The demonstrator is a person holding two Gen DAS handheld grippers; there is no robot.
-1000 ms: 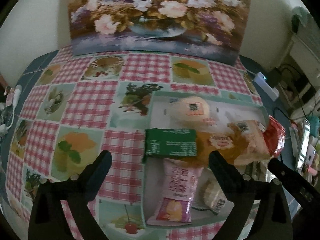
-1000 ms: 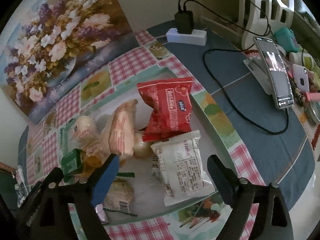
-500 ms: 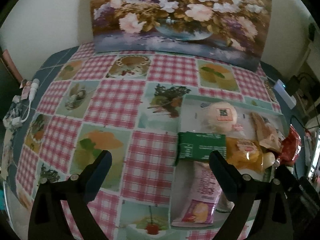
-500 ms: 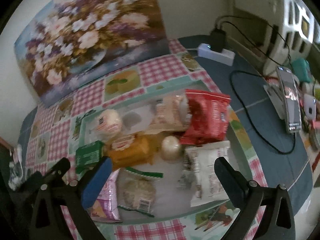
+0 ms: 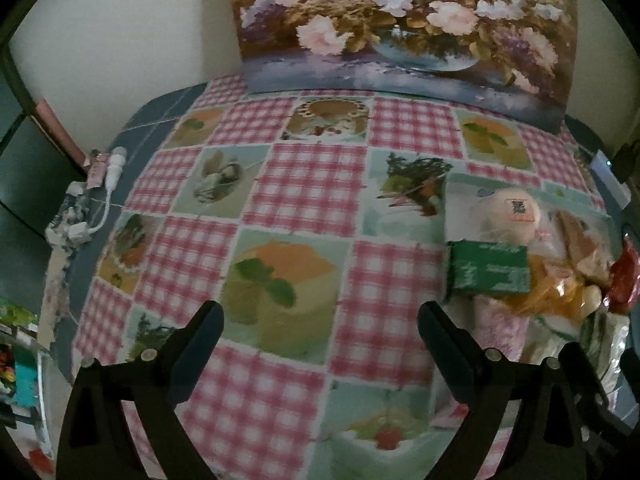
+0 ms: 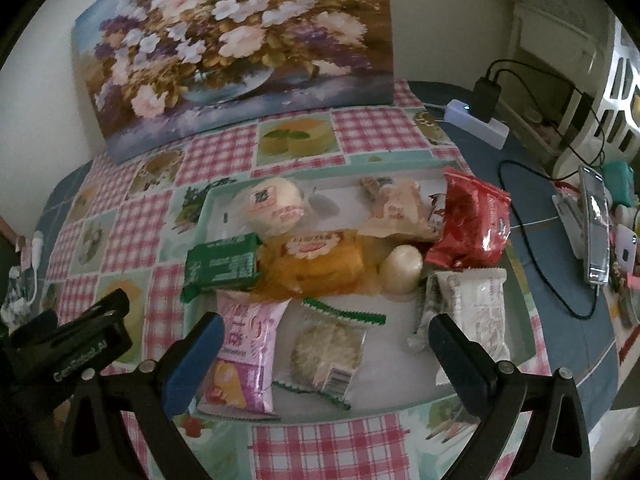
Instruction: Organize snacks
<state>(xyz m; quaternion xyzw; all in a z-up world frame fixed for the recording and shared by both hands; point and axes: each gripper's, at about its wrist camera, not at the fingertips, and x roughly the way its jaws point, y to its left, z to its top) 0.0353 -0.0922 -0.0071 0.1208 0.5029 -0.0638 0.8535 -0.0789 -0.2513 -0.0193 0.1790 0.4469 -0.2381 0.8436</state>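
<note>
A shallow tray on the checked tablecloth holds several snacks: a green packet, an orange cake packet, a red bag, a white packet, a pink packet, a clear-wrapped biscuit and a round bun. My right gripper is open and empty, above the tray's near side. My left gripper is open and empty over bare tablecloth left of the tray; it shows at the left of the right wrist view. The green packet and bun show at its right.
A flower painting leans on the wall behind the table. A power strip with charger, cables and a phone on a stand lie to the right. A white cable and clutter sit at the table's left edge.
My left gripper has swung left, away from the tray, over the bare tablecloth. My right gripper has turned left and pulled back, so the whole tray sits centred in its view.
</note>
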